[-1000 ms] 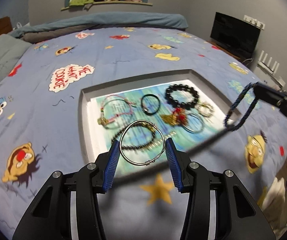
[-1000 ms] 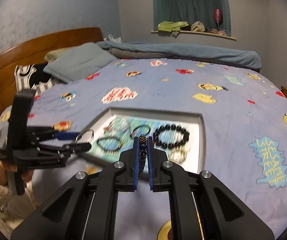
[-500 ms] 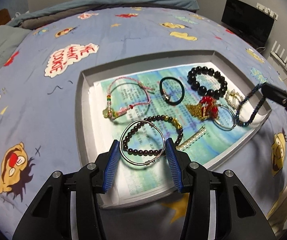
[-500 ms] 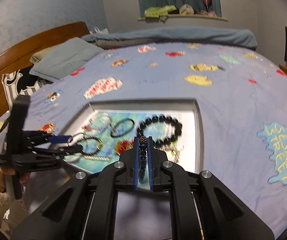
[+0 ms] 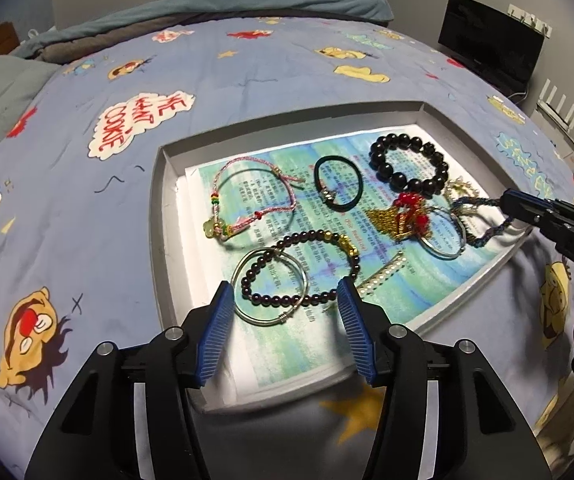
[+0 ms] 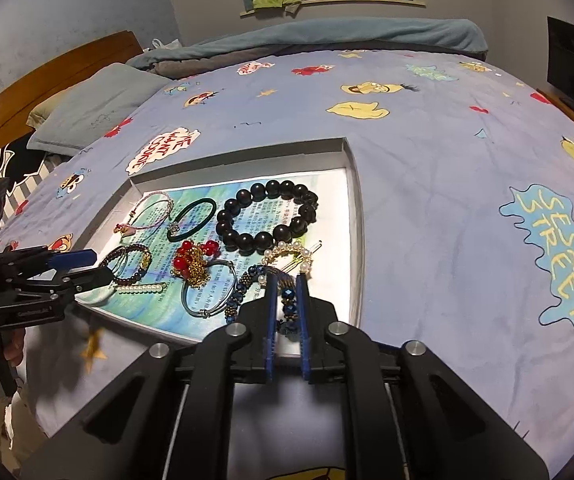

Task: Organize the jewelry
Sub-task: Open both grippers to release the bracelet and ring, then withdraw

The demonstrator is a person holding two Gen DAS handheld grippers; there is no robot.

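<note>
A grey tray [image 5: 159,220] lined with printed paper lies on the bed and holds several bracelets. My left gripper [image 5: 283,300] hovers low over its near end, jaws opening. The silver bangle [image 5: 283,317] lies between the pads on a dark bead bracelet [image 5: 337,294], clear of the right pad. My right gripper [image 6: 287,280] is at the tray's near right corner, jaws opening. The blue beaded bracelet [image 6: 243,288] runs between its pads and rests on the paper. From the left wrist view that gripper [image 5: 505,204] sits over the same bracelet [image 5: 483,236].
Also in the tray: a large black bead bracelet [image 5: 401,178], a black hair tie [image 5: 357,192], a pink cord bracelet [image 5: 247,164], a red and gold piece [image 5: 403,216], a second silver bangle [image 5: 439,254]. Blue cartoon quilt [image 6: 427,160] all around; pillow [image 6: 99,108] far left.
Both grippers came down to the tray. The left jaws widened and the silver bangle now lies in the tray. The right jaws parted and the blue bracelet came to rest on the paper.
</note>
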